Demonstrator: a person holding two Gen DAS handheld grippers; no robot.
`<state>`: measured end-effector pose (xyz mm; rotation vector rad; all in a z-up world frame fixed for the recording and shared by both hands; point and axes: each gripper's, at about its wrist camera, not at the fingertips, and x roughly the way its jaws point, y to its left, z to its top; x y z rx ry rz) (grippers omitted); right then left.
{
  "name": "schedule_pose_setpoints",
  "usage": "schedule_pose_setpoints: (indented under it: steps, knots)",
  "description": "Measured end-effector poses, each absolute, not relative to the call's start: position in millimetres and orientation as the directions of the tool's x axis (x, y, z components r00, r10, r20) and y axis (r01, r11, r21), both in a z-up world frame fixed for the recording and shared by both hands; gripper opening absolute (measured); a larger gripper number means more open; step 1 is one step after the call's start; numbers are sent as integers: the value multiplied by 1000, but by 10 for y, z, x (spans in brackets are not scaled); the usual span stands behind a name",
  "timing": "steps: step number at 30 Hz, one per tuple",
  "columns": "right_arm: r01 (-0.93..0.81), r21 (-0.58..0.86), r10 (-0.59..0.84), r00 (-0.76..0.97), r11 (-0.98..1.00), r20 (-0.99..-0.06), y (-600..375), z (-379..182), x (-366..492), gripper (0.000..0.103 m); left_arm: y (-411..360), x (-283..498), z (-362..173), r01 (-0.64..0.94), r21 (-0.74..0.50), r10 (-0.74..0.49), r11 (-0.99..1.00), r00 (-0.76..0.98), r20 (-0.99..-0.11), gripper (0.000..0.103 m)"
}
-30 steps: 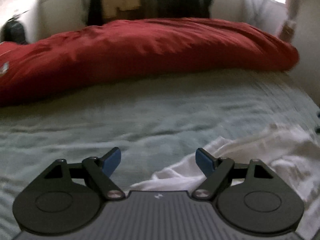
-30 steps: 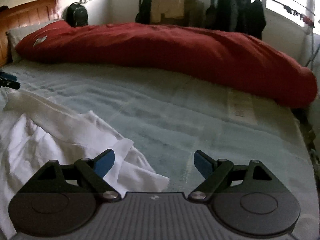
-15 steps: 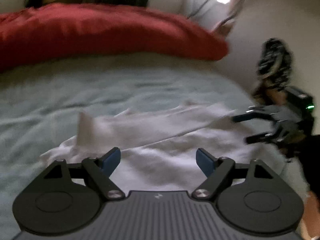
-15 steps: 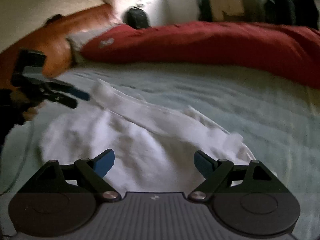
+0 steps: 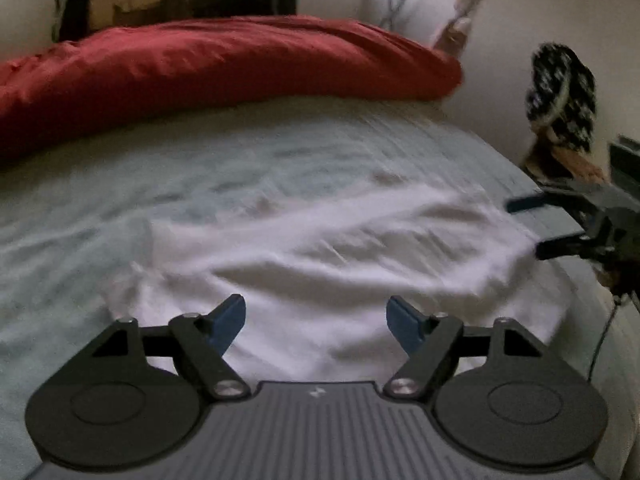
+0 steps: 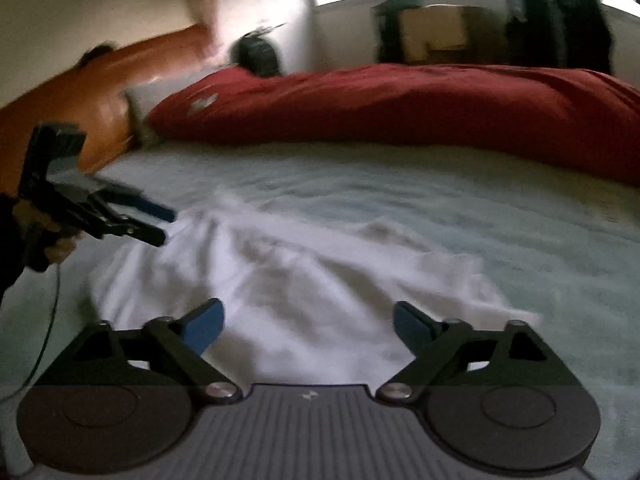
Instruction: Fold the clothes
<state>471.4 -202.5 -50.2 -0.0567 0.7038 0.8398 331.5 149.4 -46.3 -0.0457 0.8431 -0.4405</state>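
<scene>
Garment [image 5: 340, 248] lies crumpled on bed [image 5: 120, 208], near its front edge. Duvet [image 5: 208, 60] lies behind it along the far side. Left gripper [image 5: 316, 320] and right gripper [image 6: 308, 326] flank the garment.

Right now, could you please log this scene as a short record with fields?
surface: bed sheet, pale green
garment: white shirt, crumpled, lying on the sheet
left gripper: open, over the shirt, holding nothing
right gripper: open, over the shirt, holding nothing
behind: red duvet along the far side
image: motion-blurred
</scene>
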Motion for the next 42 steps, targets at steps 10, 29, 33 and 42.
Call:
schedule_pose_setpoints:
  steps: [10, 29, 33, 42]
  knots:
    - [-532, 338, 620, 546, 776, -564, -2339, -587, 4761, 94, 1608, 2735, -484, 338, -242, -404, 909, 584, -704, 78]
    - [-512, 355, 613, 535, 782, -581, -2189, -341, 4307, 96, 1498, 2211, -318, 289, -144, -299, 946, 617, -728, 80]
    - [-558, 307, 612, 514, 771, -601, -2067, -372, 3952, 97, 1439, 2182, -488, 243, -119, -243, 963, 581, -777, 79]
    - [-523, 95, 436, 582, 847, -687, -2307, -410, 3471, 95, 1367, 1844, -346, 276, 64, -139, 959, 656, -742, 79]
